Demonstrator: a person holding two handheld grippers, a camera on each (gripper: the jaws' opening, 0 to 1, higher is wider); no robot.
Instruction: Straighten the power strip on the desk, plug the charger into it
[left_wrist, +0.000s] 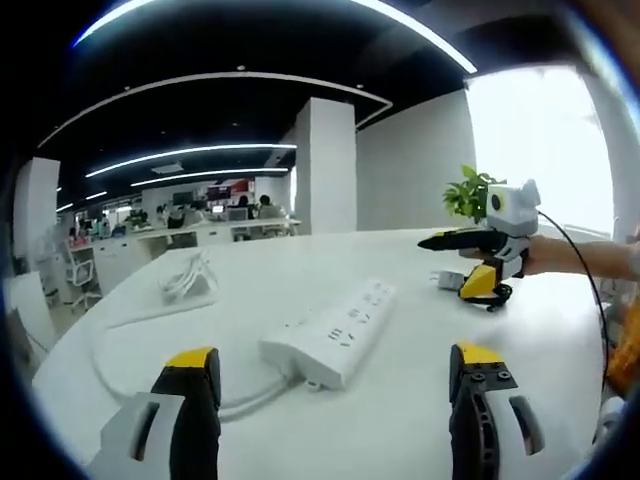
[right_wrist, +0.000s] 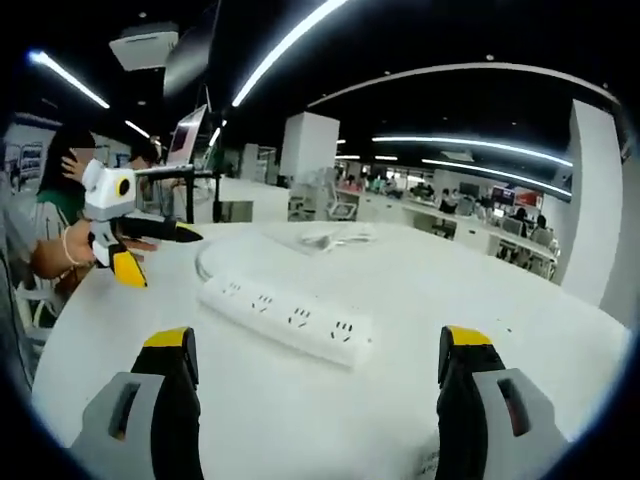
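A white power strip (left_wrist: 330, 330) lies slantwise on the white table (left_wrist: 400, 420), its cord (left_wrist: 105, 360) looping away from its near end. My left gripper (left_wrist: 333, 352) stands open just short of it, nothing between the jaws. The right gripper (left_wrist: 447, 266), held by a hand, hovers open at the far right over a small pale block (left_wrist: 448, 281), perhaps the charger. In the right gripper view the power strip (right_wrist: 290, 315) lies ahead of my open right gripper (right_wrist: 317, 335). The left gripper (right_wrist: 168, 260) hangs open to the left of the strip.
A coil of white cable (left_wrist: 188, 280) rests on the table beyond the strip, also seen as the coil (right_wrist: 325, 240). A potted plant (left_wrist: 465, 195) stands at the far edge. A person (right_wrist: 50, 230) sits at the table's left side. Office desks and pillars fill the background.
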